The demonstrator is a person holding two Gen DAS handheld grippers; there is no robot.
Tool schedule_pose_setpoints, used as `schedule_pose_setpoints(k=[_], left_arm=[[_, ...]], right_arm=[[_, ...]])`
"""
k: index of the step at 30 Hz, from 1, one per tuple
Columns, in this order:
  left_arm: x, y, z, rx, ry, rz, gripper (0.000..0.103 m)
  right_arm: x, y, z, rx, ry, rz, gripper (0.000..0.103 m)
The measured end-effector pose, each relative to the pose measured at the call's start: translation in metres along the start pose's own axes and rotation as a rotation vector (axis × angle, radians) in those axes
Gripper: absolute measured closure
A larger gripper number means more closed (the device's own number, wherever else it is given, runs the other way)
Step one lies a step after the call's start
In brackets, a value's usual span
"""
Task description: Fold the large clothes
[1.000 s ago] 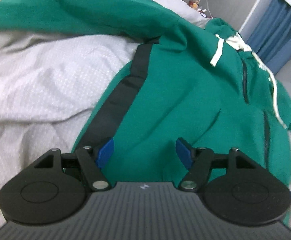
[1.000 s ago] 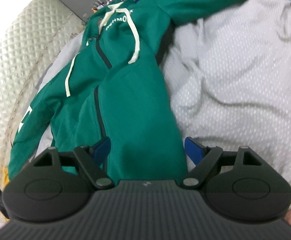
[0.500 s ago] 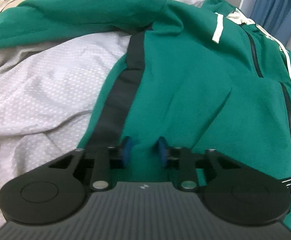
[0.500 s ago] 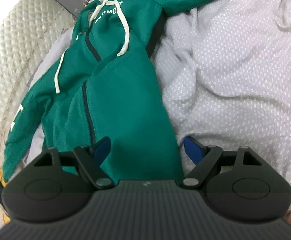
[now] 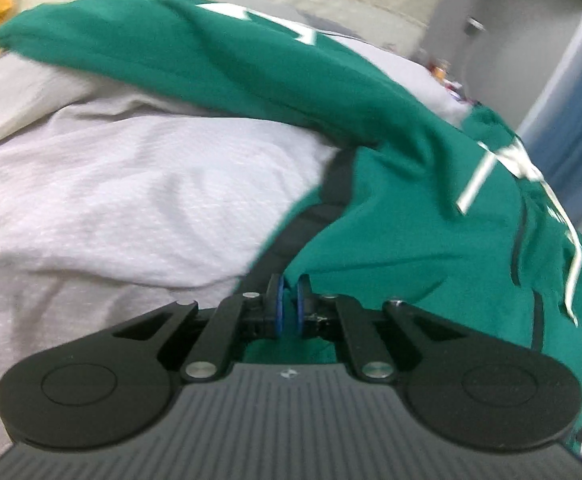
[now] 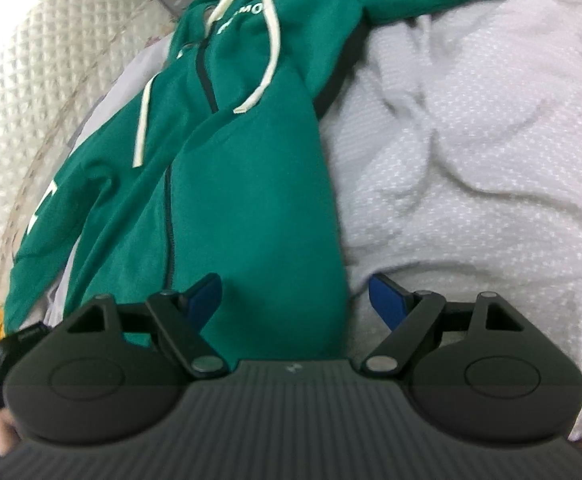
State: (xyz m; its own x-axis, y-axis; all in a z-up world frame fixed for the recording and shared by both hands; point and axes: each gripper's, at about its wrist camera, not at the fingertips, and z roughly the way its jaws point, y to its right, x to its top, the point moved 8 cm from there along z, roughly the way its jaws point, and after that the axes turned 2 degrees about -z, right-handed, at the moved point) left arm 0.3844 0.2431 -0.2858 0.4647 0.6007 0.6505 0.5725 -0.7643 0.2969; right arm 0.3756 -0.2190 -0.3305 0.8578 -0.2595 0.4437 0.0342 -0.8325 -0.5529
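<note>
The hoodie [image 5: 391, 208] lies soft and floppy on the bed [image 5: 131, 200] — left fingers [image 5: 287, 307] clamped on its hem, right fingers [image 6: 297, 300] apart astride its edge — best gripped at hem corners.

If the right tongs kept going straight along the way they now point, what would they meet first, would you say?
Most likely the green hoodie: its lower panel lies right between the open right tongs, with the grey sheet just beside. Depth is hard to judge.
</note>
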Motion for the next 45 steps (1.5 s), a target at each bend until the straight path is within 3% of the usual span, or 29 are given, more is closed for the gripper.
schedule_pose_setpoints(k=[2, 6, 12, 14, 16, 18, 20, 21, 24, 26, 27, 29, 31, 36, 37, 39, 40, 45], left_arm=[[0.003, -0.009, 0.006, 0.037, -0.007, -0.029, 0.096], [0.001, -0.022, 0.021, 0.038, -0.063, -0.099, 0.096], [0.001, -0.021, 0.021, 0.026, -0.067, -0.095, 0.095], [0.001, -0.022, 0.022, 0.014, -0.077, -0.114, 0.093], [0.001, -0.024, 0.023, 0.004, -0.086, -0.13, 0.093], [0.001, -0.025, 0.022, 0.002, -0.089, -0.132, 0.088], [0.0, -0.026, 0.021, 0.0, -0.095, -0.133, 0.081], [0.0, -0.027, 0.02, -0.001, -0.097, -0.138, 0.074], [-0.001, -0.031, 0.013, 0.023, -0.093, -0.154, 0.039], [-0.003, -0.031, 0.01, 0.046, -0.085, -0.13, 0.036], [-0.004, -0.032, 0.011, 0.071, -0.085, -0.111, 0.034], [-0.006, -0.033, 0.013, 0.08, -0.106, -0.108, 0.034], [-0.011, -0.03, 0.011, 0.069, -0.134, -0.084, 0.034], [-0.03, -0.008, 0.002, 0.012, -0.199, 0.043, 0.038], [-0.033, -0.005, 0.0, 0.009, -0.206, 0.056, 0.053], [-0.036, -0.001, -0.003, 0.006, -0.225, 0.085, 0.071], [-0.037, 0.001, -0.006, -0.027, -0.236, 0.08, 0.087], [-0.025, 0.003, -0.044, -0.266, -0.269, -0.074, 0.094]], right_arm=[[0.0, -0.002, 0.002, 0.003, -0.002, -0.008, 0.021], [-0.001, -0.003, 0.007, -0.005, -0.009, -0.018, 0.021], [-0.005, -0.006, 0.017, 0.002, -0.043, -0.036, 0.021], [-0.009, -0.008, 0.023, 0.037, -0.078, -0.018, 0.02], [-0.018, -0.014, 0.028, 0.126, -0.128, 0.011, 0.02], [-0.028, -0.029, 0.032, 0.208, -0.179, -0.004, 0.028], [-0.031, -0.04, 0.03, 0.188, -0.155, -0.098, 0.034], [-0.033, -0.045, 0.029, 0.177, -0.149, -0.142, 0.037], [-0.035, -0.043, 0.032, 0.17, -0.154, -0.14, 0.043], [-0.036, -0.043, 0.032, 0.153, -0.149, -0.16, 0.052], [-0.034, -0.046, 0.03, 0.146, -0.138, -0.179, 0.063], [-0.031, -0.053, 0.019, 0.149, -0.097, -0.217, 0.076], [-0.029, -0.058, 0.008, 0.16, -0.056, -0.238, 0.082], [-0.016, -0.061, -0.031, 0.199, 0.044, -0.224, 0.091], [-0.013, -0.062, -0.036, 0.203, 0.056, -0.222, 0.091], [-0.007, -0.065, -0.049, 0.21, 0.074, -0.224, 0.091], [-0.005, -0.065, -0.054, 0.212, 0.078, -0.228, 0.091], [0.006, -0.061, -0.093, 0.167, 0.12, -0.282, 0.091]])
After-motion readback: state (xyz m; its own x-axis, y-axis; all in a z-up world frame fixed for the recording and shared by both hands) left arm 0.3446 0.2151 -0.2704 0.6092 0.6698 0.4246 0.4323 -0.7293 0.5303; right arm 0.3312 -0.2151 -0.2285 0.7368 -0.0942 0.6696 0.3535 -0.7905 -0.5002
